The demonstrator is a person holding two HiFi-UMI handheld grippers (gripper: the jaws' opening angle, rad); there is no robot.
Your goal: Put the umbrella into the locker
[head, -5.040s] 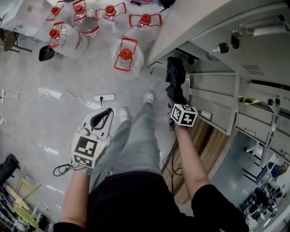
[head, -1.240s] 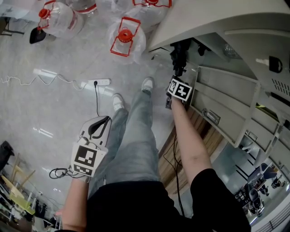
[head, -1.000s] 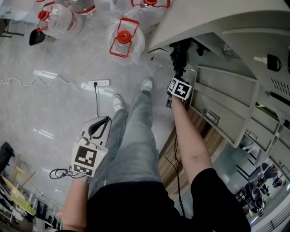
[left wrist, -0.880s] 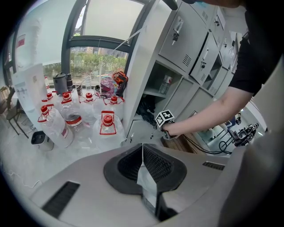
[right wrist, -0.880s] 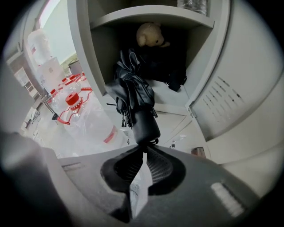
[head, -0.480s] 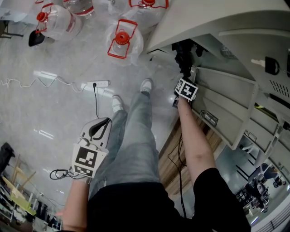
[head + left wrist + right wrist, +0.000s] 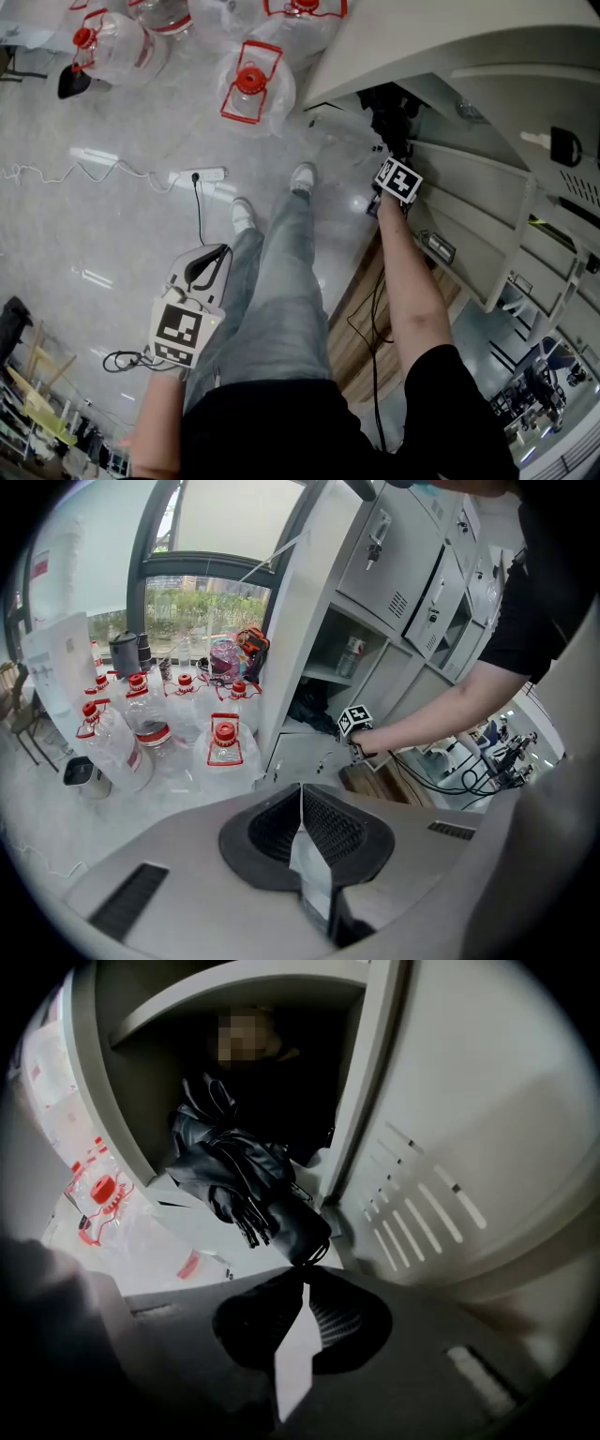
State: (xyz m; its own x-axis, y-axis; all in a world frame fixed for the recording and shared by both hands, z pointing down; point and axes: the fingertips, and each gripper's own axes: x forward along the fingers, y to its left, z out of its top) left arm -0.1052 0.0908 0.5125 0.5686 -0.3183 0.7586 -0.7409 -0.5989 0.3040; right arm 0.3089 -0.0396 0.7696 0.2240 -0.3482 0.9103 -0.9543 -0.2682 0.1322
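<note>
A black folded umbrella (image 7: 239, 1185) lies partly inside the open locker compartment (image 7: 112, 1101), its tip toward the dark back. My right gripper (image 7: 304, 1274) is shut on the umbrella's near end, at the strap. From the head view the umbrella (image 7: 386, 105) is at the compartment's mouth, just beyond the right gripper (image 7: 392, 150) with its marker cube. The left gripper view also catches the umbrella (image 7: 314, 708) in that opening. My left gripper (image 7: 208, 264) hangs low at the left over the floor, shut with nothing in it.
Several large water bottles with red caps (image 7: 246, 89) stand on the floor left of the lockers. A power strip (image 7: 199, 174) with its cable lies near the person's shoes. The grey locker door (image 7: 469, 1110) stands open at the right. Wooden boards (image 7: 361, 309) lean below the lockers.
My right gripper has moved rightward and deeper toward the locker opening, carrying the umbrella with it. The left gripper has stayed put.
</note>
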